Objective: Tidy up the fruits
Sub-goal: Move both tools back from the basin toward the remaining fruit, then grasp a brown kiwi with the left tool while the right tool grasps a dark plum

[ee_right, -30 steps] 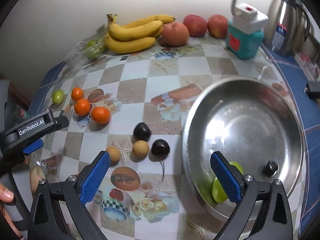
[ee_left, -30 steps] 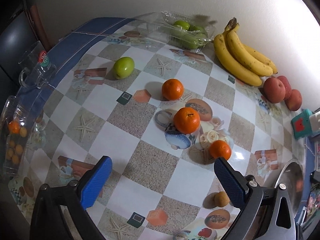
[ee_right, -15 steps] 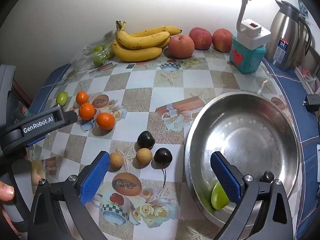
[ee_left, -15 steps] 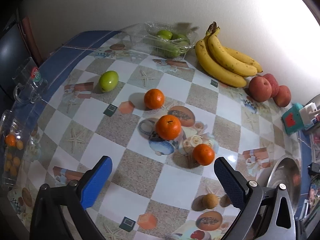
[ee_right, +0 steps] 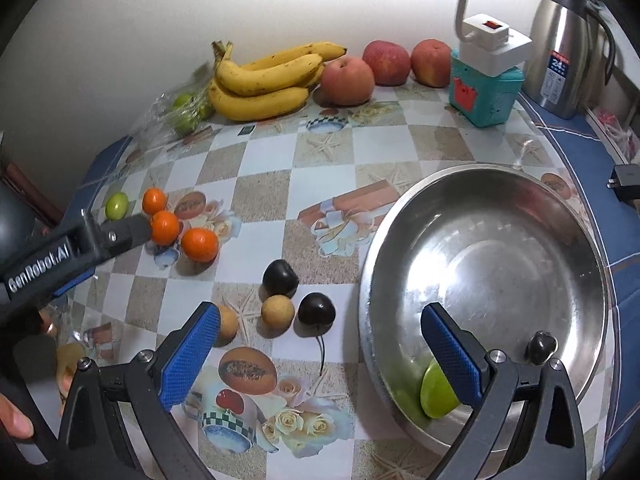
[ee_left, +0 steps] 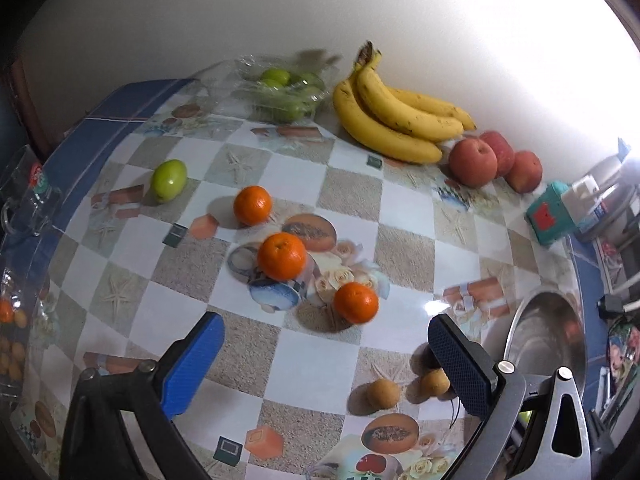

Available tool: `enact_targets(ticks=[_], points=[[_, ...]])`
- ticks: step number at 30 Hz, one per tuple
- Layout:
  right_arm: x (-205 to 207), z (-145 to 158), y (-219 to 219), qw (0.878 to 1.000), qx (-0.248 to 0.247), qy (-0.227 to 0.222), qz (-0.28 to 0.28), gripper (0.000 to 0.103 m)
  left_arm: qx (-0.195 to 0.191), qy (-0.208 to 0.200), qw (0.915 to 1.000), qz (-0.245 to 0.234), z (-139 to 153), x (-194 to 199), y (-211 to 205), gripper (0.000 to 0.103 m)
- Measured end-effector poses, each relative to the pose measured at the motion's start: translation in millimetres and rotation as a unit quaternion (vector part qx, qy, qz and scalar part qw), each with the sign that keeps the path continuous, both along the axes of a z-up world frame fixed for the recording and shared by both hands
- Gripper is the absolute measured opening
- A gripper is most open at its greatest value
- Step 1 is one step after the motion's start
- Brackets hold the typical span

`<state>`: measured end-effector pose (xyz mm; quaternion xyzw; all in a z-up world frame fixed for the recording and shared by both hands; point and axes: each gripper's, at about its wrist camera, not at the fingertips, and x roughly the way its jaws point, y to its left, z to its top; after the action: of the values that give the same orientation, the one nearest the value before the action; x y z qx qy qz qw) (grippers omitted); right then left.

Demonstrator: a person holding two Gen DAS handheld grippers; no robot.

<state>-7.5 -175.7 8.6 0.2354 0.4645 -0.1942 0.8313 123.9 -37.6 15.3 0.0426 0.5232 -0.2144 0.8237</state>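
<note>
Three oranges [ee_left: 281, 255] lie in a diagonal row mid-table, with a loose green fruit [ee_left: 168, 179] to their left. My left gripper [ee_left: 324, 344] hangs open above the table just in front of the nearest orange [ee_left: 356, 302], holding nothing. My right gripper [ee_right: 320, 336] is also open and empty, over two dark plums [ee_right: 279, 277], two small tan fruits [ee_right: 277, 311] and the rim of a steel bowl [ee_right: 568, 224]. In the bowl lie a green fruit [ee_right: 434, 394] and a small dark fruit [ee_right: 541, 345]. The left gripper body [ee_right: 72, 244] shows at the left of the right wrist view.
Bananas [ee_right: 260, 80], three red apples [ee_right: 347, 75] and a clear bag of green fruits [ee_left: 286, 92] line the back wall. A teal box with a white plug unit [ee_right: 486, 80] and a steel thermos [ee_right: 560, 40] stand at the back right. A hand [ee_right: 12, 420] shows at lower left.
Both grippers have drawn back and up, so more of the table and the back wall shows. The fruits have not moved. Both stay open.
</note>
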Motion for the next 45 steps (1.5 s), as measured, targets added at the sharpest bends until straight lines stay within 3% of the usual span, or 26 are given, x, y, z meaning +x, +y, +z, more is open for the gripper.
enact_targets(ticks=[3,7,13,18,20,22,26,36,38,42,45], points=[[-2.7,2.3,-4.6,1.0,0.001,-0.002,-0.008,0.1,0.008,0.023,0.9996,-0.012,-11.1,-2.9,-5.7,0.102],[-6.7,-0.5,-12.0,1.0,0.005,0.003,-0.019,0.1,0.018,0.057,0.9979,-0.025,-27.6,-9.1,-12.7,0.09],[-15.5,-2.5,-25.2,0.999,0.013,0.006,-0.045,0.1,0.03,0.093,0.9941,-0.047,-47.3,-20.1,-25.5,0.081],[-16.5,-3.1,-27.2,0.999,0.015,0.008,-0.049,0.1,0.04,0.108,0.9914,-0.061,-59.0,-27.4,-34.5,0.065],[-16.1,-3.9,-26.8,0.999,0.016,0.01,-0.048,0.1,0.038,0.117,0.9905,-0.061,-63.2,-28.9,-35.6,0.054],[-15.9,-4.1,-26.7,0.999,0.016,0.01,-0.047,0.1,0.036,0.123,0.9897,-0.063,-64.8,-28.2,-36.6,0.052],[-16.3,-4.1,-26.6,0.999,0.016,0.01,-0.047,0.1,0.036,0.124,0.9892,-0.069,-63.1,-30.6,-37.0,0.032],[-11.7,-1.7,-20.5,0.999,0.019,0.003,-0.033,0.1,0.007,0.11,0.9933,-0.035,-38.8,-16.7,-19.2,0.028],[-7.6,-0.6,-14.9,1.0,0.014,0.002,-0.022,0.098,0.002,0.104,0.9942,-0.026,-33.0,-13.2,-14.3,0.028],[1.5,1.2,-2.8,1.0,0.004,0.002,0.006,0.072,-0.015,0.1,0.9948,-0.01,-23.2,-7.3,-2.4,0.028],[8.7,-3.3,4.4,1.0,0.006,0.011,0.02,0.062,-0.019,0.093,0.9955,-0.002,-18.0,-1.9,1.4,0.028]])
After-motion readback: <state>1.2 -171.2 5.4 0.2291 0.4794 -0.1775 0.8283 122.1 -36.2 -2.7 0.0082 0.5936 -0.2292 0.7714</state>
